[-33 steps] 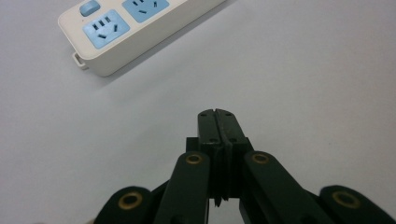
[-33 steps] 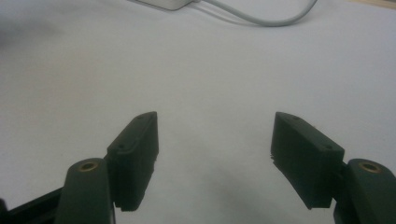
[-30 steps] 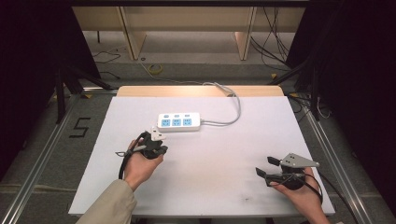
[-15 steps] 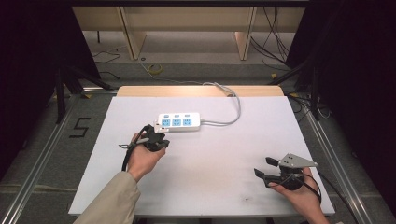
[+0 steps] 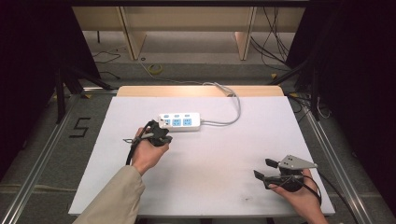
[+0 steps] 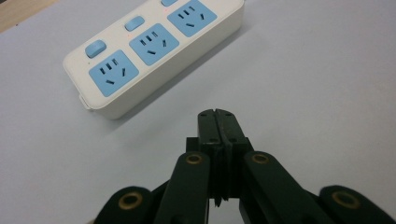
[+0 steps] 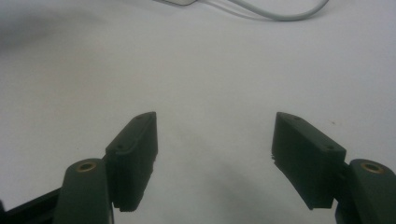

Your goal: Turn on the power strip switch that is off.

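A white power strip point(image 5: 180, 122) with three blue sockets lies near the middle of the white table top point(image 5: 210, 154); its grey cable point(image 5: 236, 112) loops off toward the far edge. My left gripper point(image 5: 161, 130) sits just short of the strip's left end, jaws pressed together with nothing between them; in the left gripper view the strip point(image 6: 149, 46) lies a little ahead of the shut gripper point(image 6: 217, 114). My right gripper point(image 5: 261, 171) rests near the front right corner, jaws spread wide over bare table point(image 7: 215, 135).
A wooden strip point(image 5: 201, 91) borders the table's far edge. Metal rails point(image 5: 42, 154) run along both sides. Beyond the table are floor cables point(image 5: 154, 69) and wooden furniture legs point(image 5: 133, 35). A "5" mark point(image 5: 80, 127) is on the floor at left.
My left gripper has moved forward and slightly right toward the power strip's left end. The right gripper has stayed in place.
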`<state>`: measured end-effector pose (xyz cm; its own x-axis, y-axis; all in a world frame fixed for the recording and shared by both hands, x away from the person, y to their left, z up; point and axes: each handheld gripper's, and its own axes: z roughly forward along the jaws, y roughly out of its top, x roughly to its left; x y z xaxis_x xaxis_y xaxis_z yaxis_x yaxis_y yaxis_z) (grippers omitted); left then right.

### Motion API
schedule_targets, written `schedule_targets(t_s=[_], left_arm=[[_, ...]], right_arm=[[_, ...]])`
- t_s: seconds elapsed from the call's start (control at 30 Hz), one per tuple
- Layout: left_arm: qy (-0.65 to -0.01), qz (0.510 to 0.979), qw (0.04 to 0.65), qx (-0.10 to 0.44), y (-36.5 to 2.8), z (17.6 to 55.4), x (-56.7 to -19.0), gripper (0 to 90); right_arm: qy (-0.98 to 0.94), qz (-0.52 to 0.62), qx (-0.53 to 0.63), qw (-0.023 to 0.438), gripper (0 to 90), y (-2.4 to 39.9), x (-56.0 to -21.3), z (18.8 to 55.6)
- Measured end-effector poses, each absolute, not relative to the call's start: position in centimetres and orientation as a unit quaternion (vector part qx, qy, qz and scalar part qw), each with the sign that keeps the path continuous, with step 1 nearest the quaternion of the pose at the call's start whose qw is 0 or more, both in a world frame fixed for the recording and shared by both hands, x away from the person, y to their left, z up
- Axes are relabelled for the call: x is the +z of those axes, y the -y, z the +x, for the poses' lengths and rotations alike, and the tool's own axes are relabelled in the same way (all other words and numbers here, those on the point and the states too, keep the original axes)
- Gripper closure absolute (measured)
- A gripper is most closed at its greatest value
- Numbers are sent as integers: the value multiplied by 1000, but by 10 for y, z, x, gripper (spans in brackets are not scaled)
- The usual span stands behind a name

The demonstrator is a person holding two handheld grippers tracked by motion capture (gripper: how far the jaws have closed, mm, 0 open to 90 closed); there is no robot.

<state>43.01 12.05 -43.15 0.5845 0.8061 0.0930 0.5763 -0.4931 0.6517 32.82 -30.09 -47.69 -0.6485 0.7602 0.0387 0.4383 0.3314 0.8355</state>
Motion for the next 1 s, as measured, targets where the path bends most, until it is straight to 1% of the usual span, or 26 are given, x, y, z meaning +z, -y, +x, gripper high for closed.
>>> schedule_targets(t_s=[1.0], left_arm=[[-401,851,272,202,-105,465,-426,899]], right_arm=[[-796,378,437,179,323,300,-478,328]])
